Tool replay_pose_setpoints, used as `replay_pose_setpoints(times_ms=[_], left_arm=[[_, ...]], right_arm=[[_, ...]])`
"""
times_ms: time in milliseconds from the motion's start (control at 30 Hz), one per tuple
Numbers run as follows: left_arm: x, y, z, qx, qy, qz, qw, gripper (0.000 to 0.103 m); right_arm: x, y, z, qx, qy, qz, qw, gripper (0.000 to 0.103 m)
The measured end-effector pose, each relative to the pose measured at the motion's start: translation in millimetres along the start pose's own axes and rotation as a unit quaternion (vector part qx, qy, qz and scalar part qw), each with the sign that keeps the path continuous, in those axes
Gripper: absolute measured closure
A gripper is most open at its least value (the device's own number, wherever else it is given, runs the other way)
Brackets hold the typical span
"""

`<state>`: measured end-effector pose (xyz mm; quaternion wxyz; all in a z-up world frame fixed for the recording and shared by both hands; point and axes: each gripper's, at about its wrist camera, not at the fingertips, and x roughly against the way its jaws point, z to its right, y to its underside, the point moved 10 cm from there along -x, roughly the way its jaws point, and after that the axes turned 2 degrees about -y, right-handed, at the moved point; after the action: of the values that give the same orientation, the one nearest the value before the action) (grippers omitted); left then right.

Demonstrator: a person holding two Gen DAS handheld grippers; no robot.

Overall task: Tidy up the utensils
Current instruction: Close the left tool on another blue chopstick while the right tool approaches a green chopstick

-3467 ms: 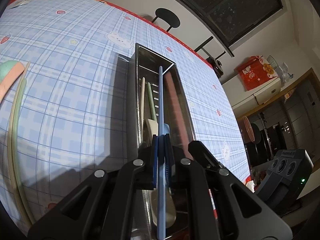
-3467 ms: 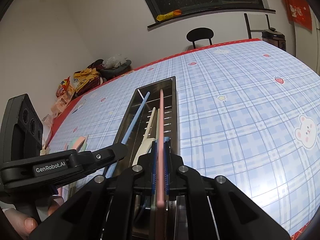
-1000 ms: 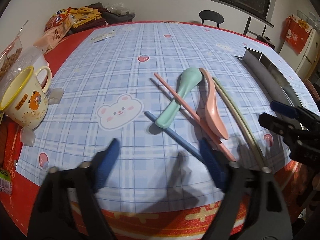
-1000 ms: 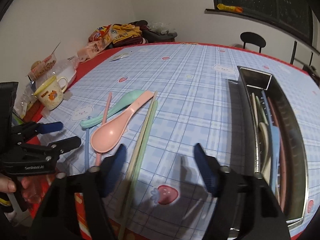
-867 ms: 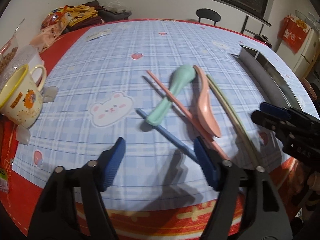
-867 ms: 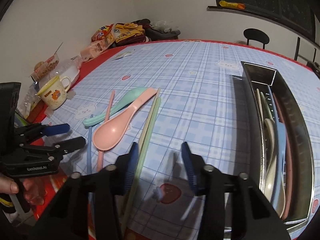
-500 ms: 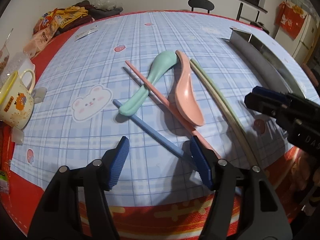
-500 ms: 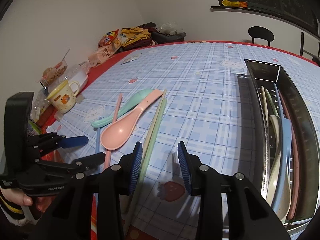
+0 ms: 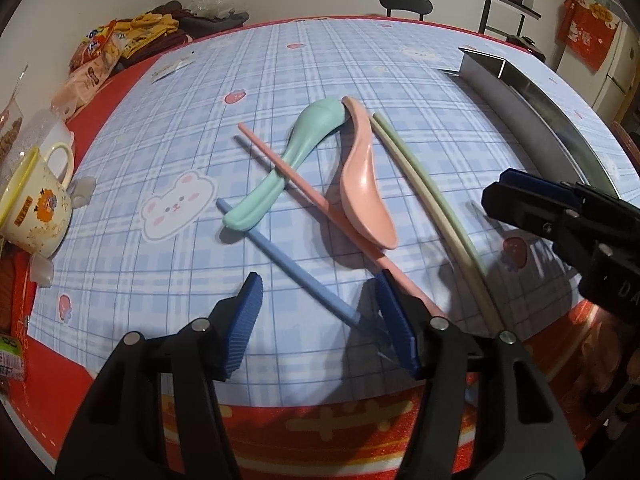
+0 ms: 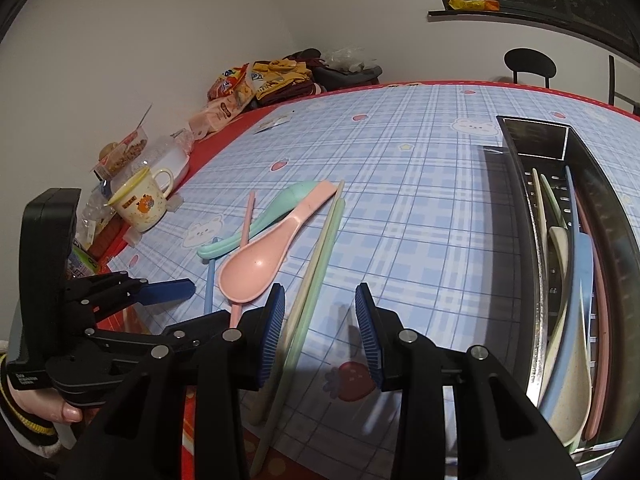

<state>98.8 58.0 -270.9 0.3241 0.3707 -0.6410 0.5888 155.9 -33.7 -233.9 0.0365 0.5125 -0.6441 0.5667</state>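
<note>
Chopstick pick-up: how to grab them well

Tongs on both sides are empty right now. The left tongs point(image 9: 318, 314) are part open and have just been closing a bit. The blue chopstick point(image 9: 286, 260) lies on the desk point(image 9: 360, 64) w/ its near end between the two blue pads, but the pads don't press on it yet. The right tongs point(image 10: 320, 330) are open only a narrow way and have just been closing too. The green chopstick point(image 10: 316, 268) and the cream chopstick point(image 10: 308, 258) run side by side, touching, and pass between its pads. Nothing is pinched there either.

Other stuff left on the desk: the pink spoon point(image 10: 260, 264), the mint spoon point(image 9: 288, 168) and the pink chopstick point(image 9: 320, 204), which lies across the mint spoon. The steel tray point(image 10: 624, 248) sits at the right w/ some utensils already in it, so I think the job is abt half done.

Tips for this step:
- Go low so the pads reach the desk, then squeeze.
- Left side: take only the blue stick. The pink stick is v. near the right pad, so don't catch it too.
- Right side: grab both sticks as a pair, or one may slip out.
- Lift straight up, slow, then go to the tray.
</note>
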Motion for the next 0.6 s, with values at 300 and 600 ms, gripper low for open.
replay_pose_setpoints(times_ms=[300,600], left_arm=[[4.1,0.6,4.1,-0.017,0.025,0.018,0.9994,0.072],[3.0,0.8,3.0,-0.017,0.019,0.020,0.9995,0.070]], right_arm=[[0.0,1.6,-0.2,0.000,-0.001,-0.003,1.000,0.067],[-2.3,1.2,-0.7,0.003,0.006,-0.007,1.000,0.067]])
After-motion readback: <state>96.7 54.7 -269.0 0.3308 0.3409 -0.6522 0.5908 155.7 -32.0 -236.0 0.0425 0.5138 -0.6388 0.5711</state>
